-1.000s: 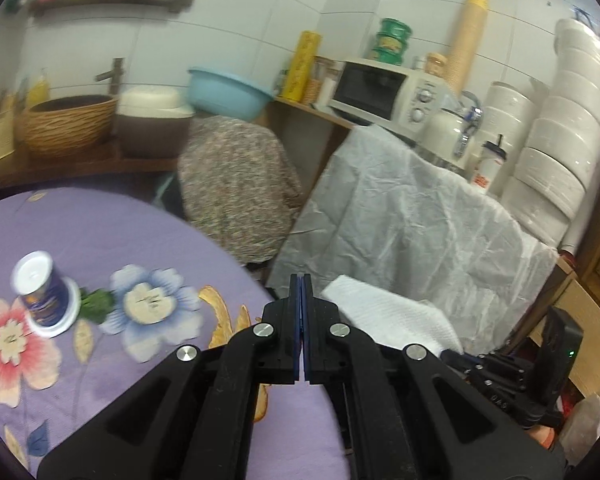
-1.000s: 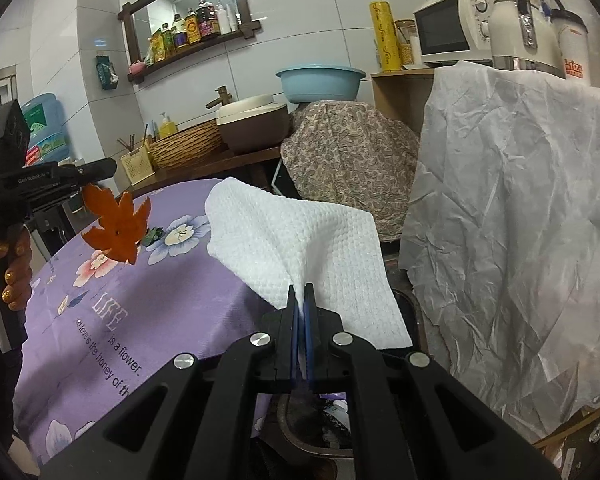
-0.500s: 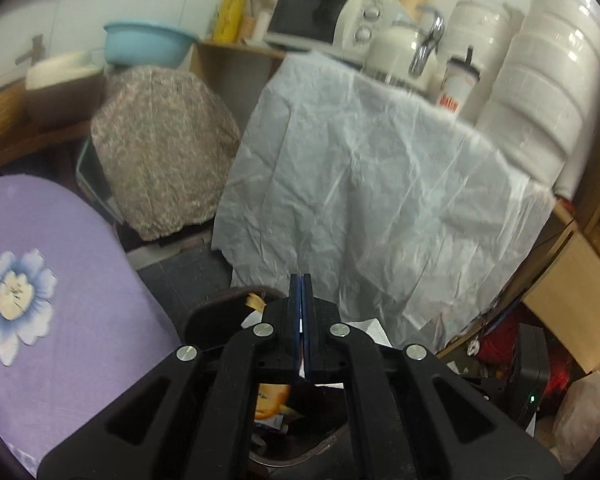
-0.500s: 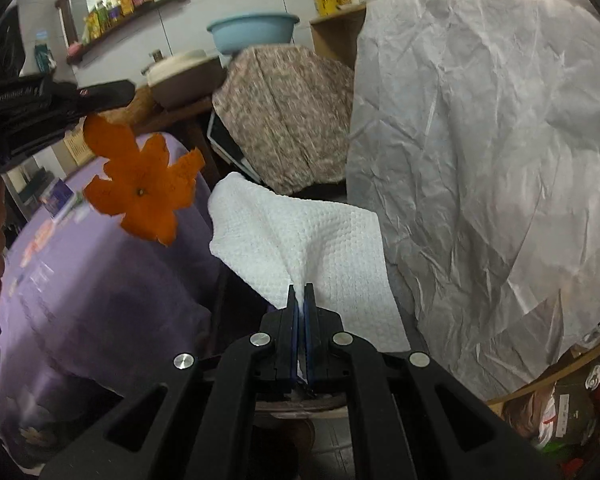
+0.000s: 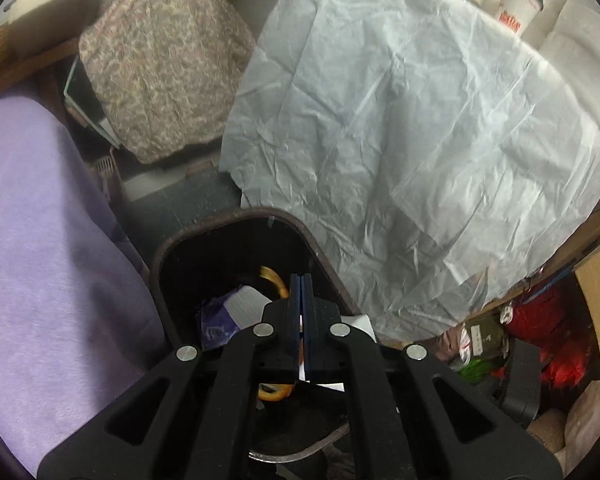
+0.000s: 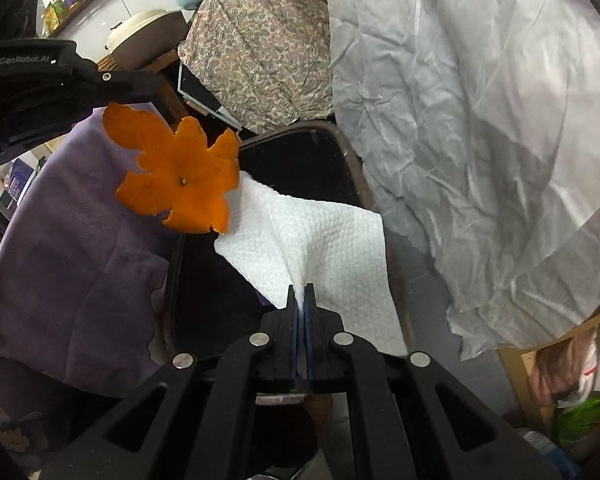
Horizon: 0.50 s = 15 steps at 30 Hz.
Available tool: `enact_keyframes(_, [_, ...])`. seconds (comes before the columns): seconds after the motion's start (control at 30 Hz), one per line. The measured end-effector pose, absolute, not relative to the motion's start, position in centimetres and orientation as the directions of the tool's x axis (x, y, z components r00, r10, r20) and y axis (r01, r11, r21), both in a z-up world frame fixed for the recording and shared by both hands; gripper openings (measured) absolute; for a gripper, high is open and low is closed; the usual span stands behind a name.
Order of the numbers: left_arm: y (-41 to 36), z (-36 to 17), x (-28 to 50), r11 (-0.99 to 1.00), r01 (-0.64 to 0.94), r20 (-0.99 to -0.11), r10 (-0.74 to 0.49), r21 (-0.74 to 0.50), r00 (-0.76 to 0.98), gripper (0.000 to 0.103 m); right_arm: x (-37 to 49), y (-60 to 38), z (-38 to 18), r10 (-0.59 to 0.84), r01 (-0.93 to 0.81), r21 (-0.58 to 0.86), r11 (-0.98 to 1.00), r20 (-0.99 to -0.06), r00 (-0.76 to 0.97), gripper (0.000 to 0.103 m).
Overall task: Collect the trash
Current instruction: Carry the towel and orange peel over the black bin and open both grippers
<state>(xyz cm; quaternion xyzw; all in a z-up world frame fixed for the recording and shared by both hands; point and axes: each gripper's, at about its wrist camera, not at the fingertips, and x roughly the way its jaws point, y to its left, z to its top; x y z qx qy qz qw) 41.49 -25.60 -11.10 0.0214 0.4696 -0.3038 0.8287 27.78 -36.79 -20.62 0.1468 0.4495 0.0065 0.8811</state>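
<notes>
Purple tablecloth (image 5: 40, 240) left; crumpled white sheet (image 5: 400, 120) right; floral cover (image 6: 260, 52) behind

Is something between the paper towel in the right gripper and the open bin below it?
Nothing visible blocks it. The paper towel hangs from the right gripper over the bin, whose mouth is open. The orange peel, held by the left gripper, is off to the side.

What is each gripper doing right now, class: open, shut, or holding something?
Left gripper: shut on the orange peel, over the trash bin.
Right gripper: shut on the white paper towel, over the same bin.
</notes>
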Motion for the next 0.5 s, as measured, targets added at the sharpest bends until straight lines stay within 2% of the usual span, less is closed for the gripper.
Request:
enact_keyframes(0.03, [-25.8,-11.4,41.6,0.817,0.525,-0.801,-0.47,-0.237,0.37,0.0,27.9,-36.7,-20.8,0.135,0.123,0.257,0.959,-0.791,0.596,0.008])
enact_keyframes(0.07, [-25.9,-11.6,41.6,0.818,0.526,-0.807,-0.464,-0.232,0.365,0.001,28.0,-36.7,-21.0,0.127,0.13,0.251,0.959,-0.793,0.596,0.02])
enact_keyframes(0.1, [-25.9,-12.0,41.7,0.82,0.523,-0.813,-0.46,-0.234,0.356,0.001,28.1,-36.7,-21.3,0.121,0.139,0.25,0.958,-0.794,0.596,0.044])
enact_keyframes(0.13, [-25.8,-12.2,41.9,0.825,0.515,-0.821,-0.45,-0.233,0.35,0.002,28.0,-36.7,-21.3,0.111,0.155,0.253,0.955,-0.79,0.603,0.055])
enact_keyframes(0.17, [-25.8,-12.5,42.2,0.833,0.501,-0.834,-0.436,-0.233,0.337,0.008,27.7,-36.8,-21.3,0.106,0.164,0.257,0.952,-0.783,0.614,0.061])
enact_keyframes(0.23, [-25.4,-12.8,42.6,0.837,0.476,-0.84,-0.447,-0.271,0.307,0.04,27.5,-37.0,-21.4,0.108,0.165,0.26,0.951,-0.784,0.612,0.061])
enact_keyframes(0.27, [-24.9,-12.6,42.7,0.834,0.459,-0.825,-0.474,-0.308,0.308,0.066,27.3,-37.1,-21.3,0.107,0.168,0.261,0.951,-0.783,0.613,0.061])
enact_keyframes(0.33, [-24.1,-11.7,42.6,0.812,0.444,-0.78,-0.538,-0.378,0.32,0.072,26.9,-37.3,-21.0,0.114,0.169,0.275,0.946,-0.776,0.621,0.061])
enact_keyframes(0.43, [-24.0,-10.1,42.0,0.807,0.466,-0.763,-0.544,-0.363,0.348,0.074,26.3,-37.6,-20.2,0.113,0.166,0.276,0.947,-0.768,0.631,0.061])
enact_keyframes(0.5, [-23.5,-8.5,41.1,0.796,0.486,-0.734,-0.563,-0.359,0.38,0.079,26.1,-37.6,-19.6,0.114,0.154,0.271,0.95,-0.763,0.636,0.062])
